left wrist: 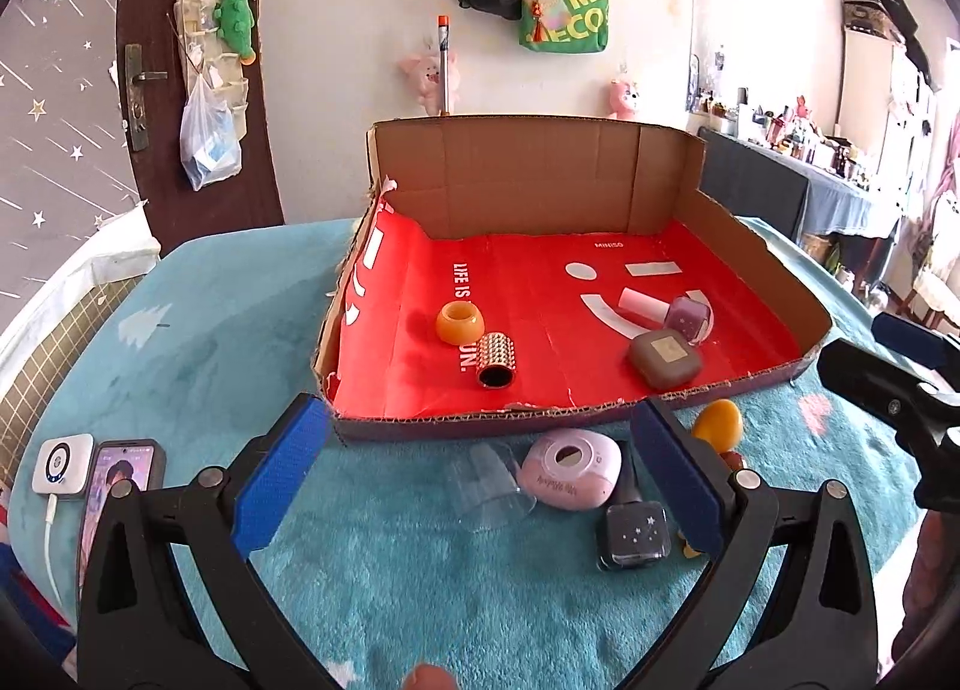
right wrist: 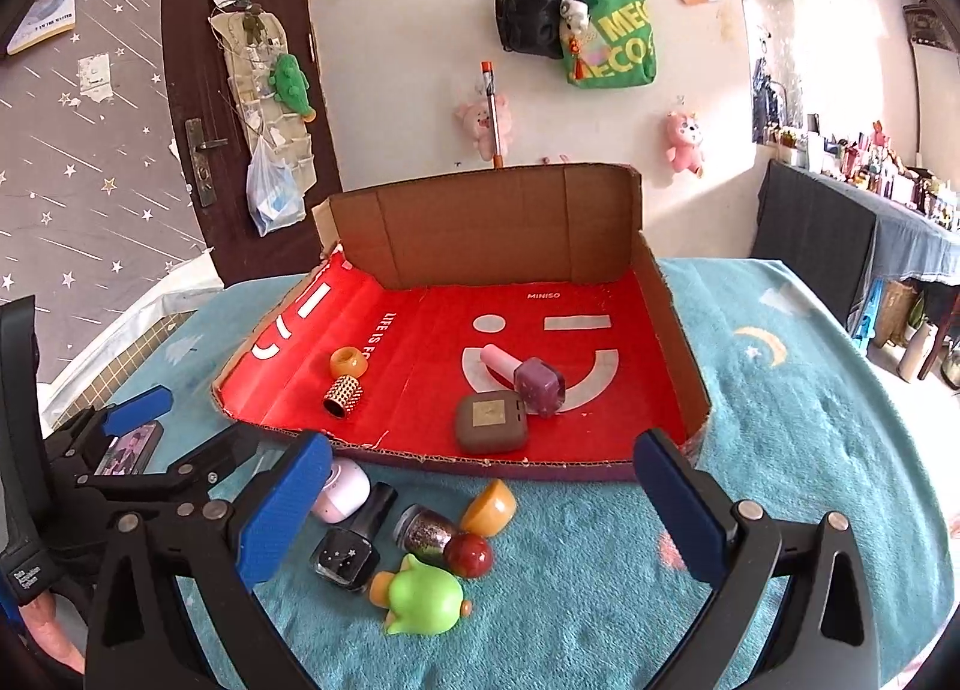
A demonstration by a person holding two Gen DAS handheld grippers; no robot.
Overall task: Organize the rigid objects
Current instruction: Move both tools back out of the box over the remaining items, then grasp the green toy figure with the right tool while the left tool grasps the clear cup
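A shallow cardboard box with a red floor (left wrist: 540, 384) (right wrist: 420, 426) holds an orange ring (left wrist: 459, 322), a studded gold roller (left wrist: 497, 360), a brown case (left wrist: 665, 357) and a purple polish bottle (left wrist: 689, 319). In front of it on the teal cloth lie a pink case (left wrist: 570, 468), a clear cup (left wrist: 489, 489), a dark polish bottle (left wrist: 636, 528) (right wrist: 348, 558), a glitter bottle (right wrist: 427, 528), a red ball (right wrist: 470, 555), an orange piece (right wrist: 489, 508) and a green toy (right wrist: 423, 597). My left gripper (left wrist: 480, 480) is open above the cup and pink case. My right gripper (right wrist: 480, 510) is open above the loose items.
A phone (left wrist: 120, 480) and a white charger (left wrist: 63, 465) lie at the cloth's left edge. The box's tall back wall (left wrist: 540, 180) stands toward the room wall. A cluttered side table (right wrist: 870, 192) is at the right.
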